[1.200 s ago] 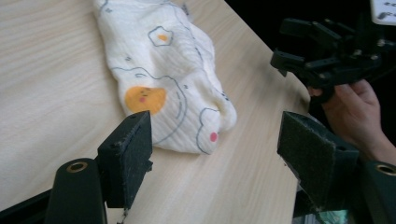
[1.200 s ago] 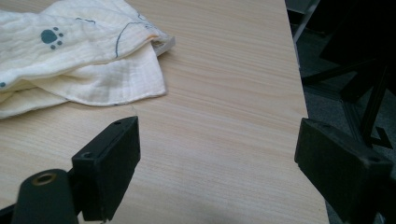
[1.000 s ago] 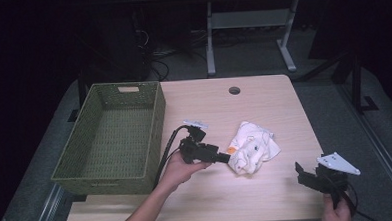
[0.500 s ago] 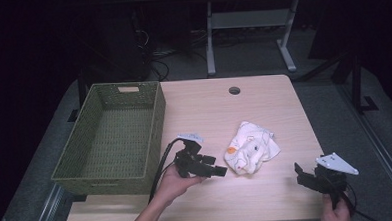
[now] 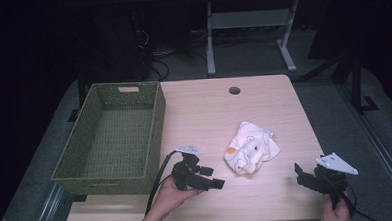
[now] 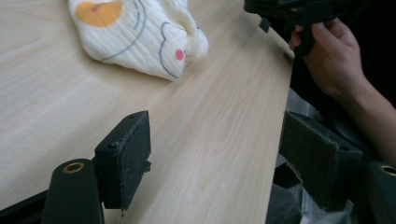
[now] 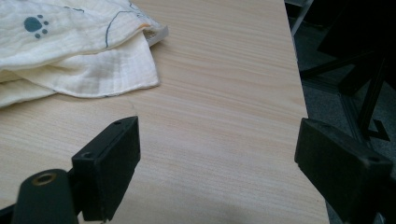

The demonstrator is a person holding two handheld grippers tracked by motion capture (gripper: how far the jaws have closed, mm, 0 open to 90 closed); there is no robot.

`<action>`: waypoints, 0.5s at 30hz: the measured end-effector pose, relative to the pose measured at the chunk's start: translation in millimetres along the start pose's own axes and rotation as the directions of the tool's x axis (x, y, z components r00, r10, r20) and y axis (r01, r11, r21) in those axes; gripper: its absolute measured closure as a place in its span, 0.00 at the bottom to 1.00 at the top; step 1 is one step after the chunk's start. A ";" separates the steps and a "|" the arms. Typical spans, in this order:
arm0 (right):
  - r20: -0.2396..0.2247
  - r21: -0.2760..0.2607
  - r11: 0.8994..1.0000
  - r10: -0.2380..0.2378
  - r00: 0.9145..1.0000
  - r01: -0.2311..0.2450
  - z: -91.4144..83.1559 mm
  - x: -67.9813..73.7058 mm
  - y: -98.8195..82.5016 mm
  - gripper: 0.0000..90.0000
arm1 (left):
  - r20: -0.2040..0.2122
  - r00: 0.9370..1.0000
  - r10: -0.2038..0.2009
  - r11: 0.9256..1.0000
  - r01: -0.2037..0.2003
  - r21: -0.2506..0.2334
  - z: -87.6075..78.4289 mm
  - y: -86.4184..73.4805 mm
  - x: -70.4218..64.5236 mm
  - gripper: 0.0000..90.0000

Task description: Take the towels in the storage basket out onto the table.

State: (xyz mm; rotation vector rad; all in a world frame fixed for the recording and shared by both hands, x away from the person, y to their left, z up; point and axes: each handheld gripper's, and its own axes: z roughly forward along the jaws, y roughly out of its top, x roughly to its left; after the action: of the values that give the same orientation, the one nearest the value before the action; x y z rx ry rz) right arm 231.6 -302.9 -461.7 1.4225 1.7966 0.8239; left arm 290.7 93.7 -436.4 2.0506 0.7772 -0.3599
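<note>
Unlettered paw-print cloth [image 5: 249, 147] between wide-jawed left gripper [image 5: 212, 182] and right gripper [image 5: 301, 173]

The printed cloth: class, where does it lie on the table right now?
In the high view, the printed cloth lies crumpled right of centre on the table, between both tongs and touching neither.

Left gripper [image 5: 214, 182] and right gripper [image 5: 301, 172] hover low, both with jaws spread wide.

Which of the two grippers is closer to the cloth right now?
The left gripper, just off the cloth by its orange patch. The right gripper sits farther off near the table's right edge.
</note>
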 end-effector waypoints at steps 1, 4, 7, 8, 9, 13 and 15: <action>0.000 -0.001 1.000 0.007 1.000 -0.007 0.8 0.1 -0.2 0.15 | -0.005 1.000 0.004 1.000 -0.004 0.005 0.8 -1.1 0.2 0.27; 0.000 0.002 1.000 0.006 1.000 -0.006 2.4 -0.1 -0.4 0.15 | -0.009 1.000 0.008 1.000 -0.008 0.016 2.2 -3.3 0.1 0.27; -0.009 0.001 1.000 -0.002 1.000 0.002 2.6 0.4 -0.3 0.15 | -0.024 1.000 0.018 1.000 -0.017 0.025 3.7 -6.1 -0.4 0.27; -0.012 0.001 1.000 -0.003 1.000 0.003 2.7 1.1 -0.1 0.15 | -0.017 1.000 0.008 1.000 -0.008 0.016 3.9 -6.3 -0.5 0.27; -0.015 0.001 1.000 -0.008 1.000 0.008 2.8 1.7 0.1 0.15 | -0.012 1.000 0.008 1.000 -0.008 0.014 3.6 -6.2 -0.6 0.27; -0.021 -0.002 1.000 -0.019 1.000 0.019 1.5 4.1 1.5 0.15 | -0.015 1.000 0.021 1.000 -0.020 0.012 2.7 -6.3 -1.2 0.27; -0.028 -0.002 1.000 -0.024 0.999 0.024 1.5 4.9 2.2 0.15 | -0.019 1.000 0.024 1.000 -0.024 0.008 2.1 -6.5 -1.4 0.27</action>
State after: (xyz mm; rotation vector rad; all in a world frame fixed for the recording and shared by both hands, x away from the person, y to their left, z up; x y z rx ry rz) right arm 233.2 -297.6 -461.5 1.3919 1.8300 0.8368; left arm 285.5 94.0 -441.1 2.0718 0.7631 -0.3302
